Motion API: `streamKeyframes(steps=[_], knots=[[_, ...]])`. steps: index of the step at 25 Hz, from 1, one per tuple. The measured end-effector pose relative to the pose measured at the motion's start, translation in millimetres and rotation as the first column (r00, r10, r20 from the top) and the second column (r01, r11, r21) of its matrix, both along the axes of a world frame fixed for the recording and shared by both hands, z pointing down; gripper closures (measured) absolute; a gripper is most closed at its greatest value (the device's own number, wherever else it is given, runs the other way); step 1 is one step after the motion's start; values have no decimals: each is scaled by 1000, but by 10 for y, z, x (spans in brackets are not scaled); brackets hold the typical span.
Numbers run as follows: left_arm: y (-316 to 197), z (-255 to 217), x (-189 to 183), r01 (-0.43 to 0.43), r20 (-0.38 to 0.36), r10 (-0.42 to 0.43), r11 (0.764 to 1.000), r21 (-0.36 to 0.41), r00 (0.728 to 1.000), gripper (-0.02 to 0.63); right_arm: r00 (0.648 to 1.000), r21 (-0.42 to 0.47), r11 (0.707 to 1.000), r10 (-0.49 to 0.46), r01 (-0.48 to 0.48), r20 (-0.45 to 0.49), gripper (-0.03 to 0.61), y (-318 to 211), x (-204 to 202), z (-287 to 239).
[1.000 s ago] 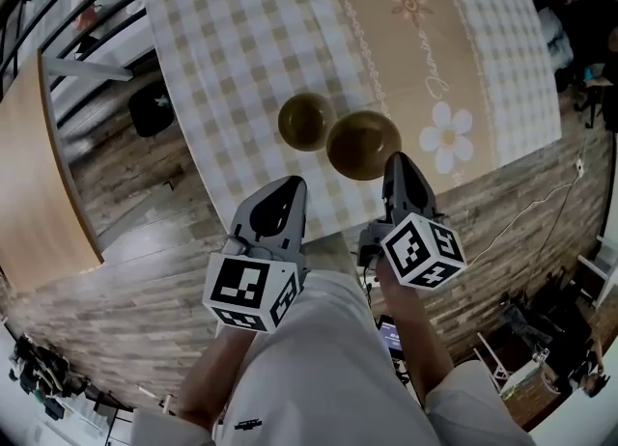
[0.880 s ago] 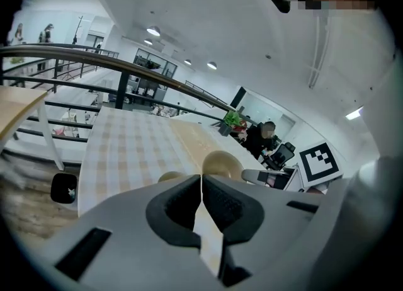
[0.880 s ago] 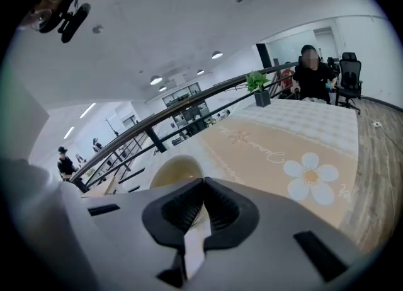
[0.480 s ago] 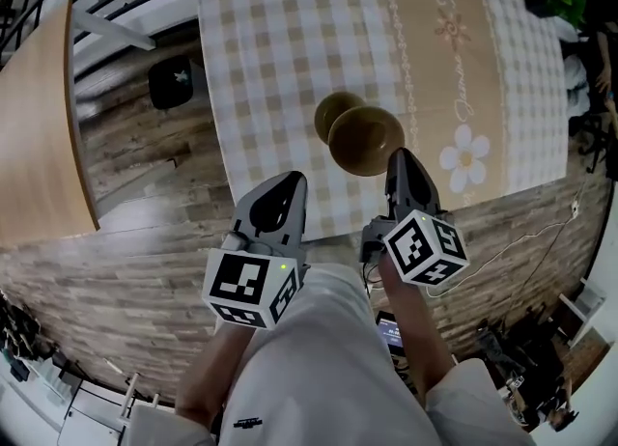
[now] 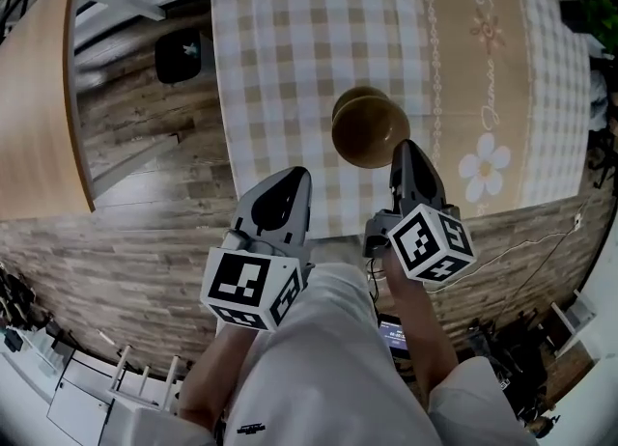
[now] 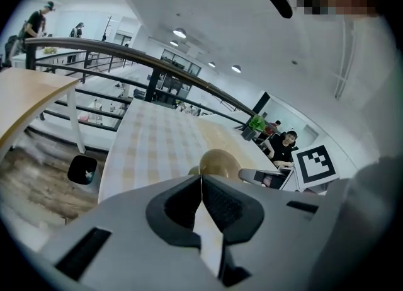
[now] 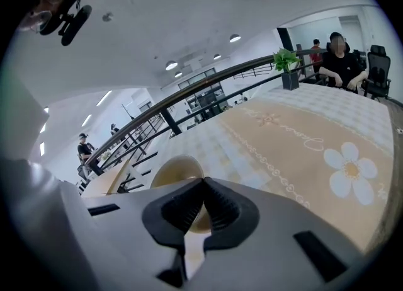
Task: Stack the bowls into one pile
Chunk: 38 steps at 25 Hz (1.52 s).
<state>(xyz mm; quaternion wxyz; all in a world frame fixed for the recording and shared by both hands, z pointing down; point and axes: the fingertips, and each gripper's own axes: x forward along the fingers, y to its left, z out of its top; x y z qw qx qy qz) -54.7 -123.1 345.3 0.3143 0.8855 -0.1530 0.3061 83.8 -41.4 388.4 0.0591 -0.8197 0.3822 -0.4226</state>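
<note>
Moved since a second ago: held bowl point(image 5: 367, 133), formerly side by side with second bowl point(image 5: 350, 97), now overlaps it and hides all but a sliver at its upper left. I judge the carry nearly done, with lowering and release remaining.

Head view. Table point(image 5: 290, 48), checked cloth, upper centre. Right gripper point(image 5: 404, 150) meets the held bowl's lower-right rim. Left gripper point(image 5: 293, 179) sits lower left, at the table's near edge, apart from both bowls. Whether the held bowl rests on the second one or hangs above it, I cannot tell here.

Left gripper view. Jaws drawn together to a thin slit, with only cloth showing through and nothing held. This is the one side-on look: held bowl at centre, apparently raised and tilted, outer wall toward me, with the right gripper's finger reaching it from the right.

Right gripper view. Jaws closed at the tips, the bowl's pale wall showing between them. I read this as a grip on the rim. Second bowl not visible here, so I must check alignment from the head view.
</note>
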Motion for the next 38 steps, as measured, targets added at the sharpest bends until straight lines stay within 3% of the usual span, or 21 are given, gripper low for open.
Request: streamKeyframes(steps=[12, 24, 31, 38], knots=[[39, 442, 19, -2, 64, 5, 999, -45, 998, 588, 999, -43, 999, 10, -8, 42, 541, -23, 41, 546], [84, 520, -67, 8, 62, -4, 999, -52, 998, 588, 998, -55, 998, 44, -42, 45, 540, 28, 26, 693], [135, 355, -159, -29, 33, 30, 999, -28, 999, 588, 996, -35, 996, 83, -83, 6, 540, 141, -71, 483], [186, -103, -244, -77, -46, 78, 997, 32, 996, 588, 995, 36, 994, 99, -98, -22, 540, 265, -298, -16]])
